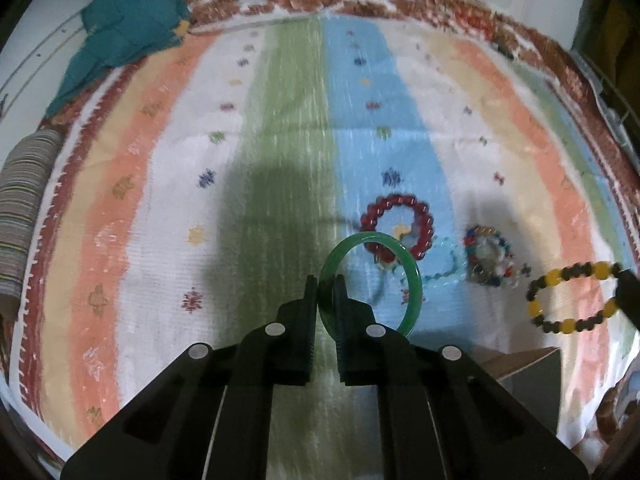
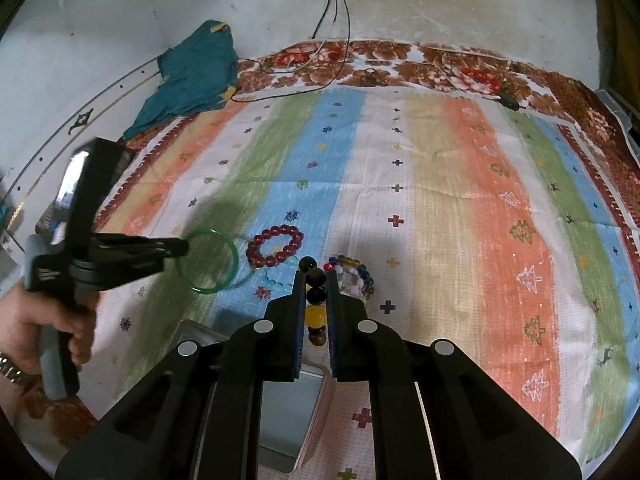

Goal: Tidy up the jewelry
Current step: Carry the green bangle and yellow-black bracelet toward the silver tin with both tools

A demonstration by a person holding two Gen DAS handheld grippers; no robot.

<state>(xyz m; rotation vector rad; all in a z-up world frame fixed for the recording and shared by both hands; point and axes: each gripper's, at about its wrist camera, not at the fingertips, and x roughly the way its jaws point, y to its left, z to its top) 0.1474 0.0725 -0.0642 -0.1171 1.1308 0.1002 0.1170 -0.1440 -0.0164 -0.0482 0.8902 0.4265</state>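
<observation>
**Both grippers loaded, box still waiting**

The left gripper (image 1: 325, 286) is closed on the green bangle (image 1: 414, 280); the ring stands out to the right of its fingertips and seems to hang clear of the cloth, because its shadow lies apart from it in the right wrist view. The right gripper (image 2: 314, 280) is clamped on the black and yellow bracelet (image 2: 315, 312), whose beads run in a line between its fingers. So I judge that the step in hand is the carrying: two pieces are picked and neither is put away yet.

A metal box (image 2: 288, 400) lies open just under the right fingers. I think the next move is to bring each piece over this box and open the fingers only there, one hand after the other, so that the hands do not collide.

Beyond the fingertips three pieces still lie on the cloth: a red bracelet (image 2: 276, 246), a pale blue one (image 2: 270, 280) touching it, and a mixed-colour one (image 2: 356, 276).

The surface is a striped cloth (image 2: 460, 200) over a flowered sheet (image 2: 400, 64), probably a bed. A teal garment (image 2: 196, 76) lies at the far left, and cables (image 2: 336, 12) hang down the stained wall (image 2: 460, 4).
</observation>
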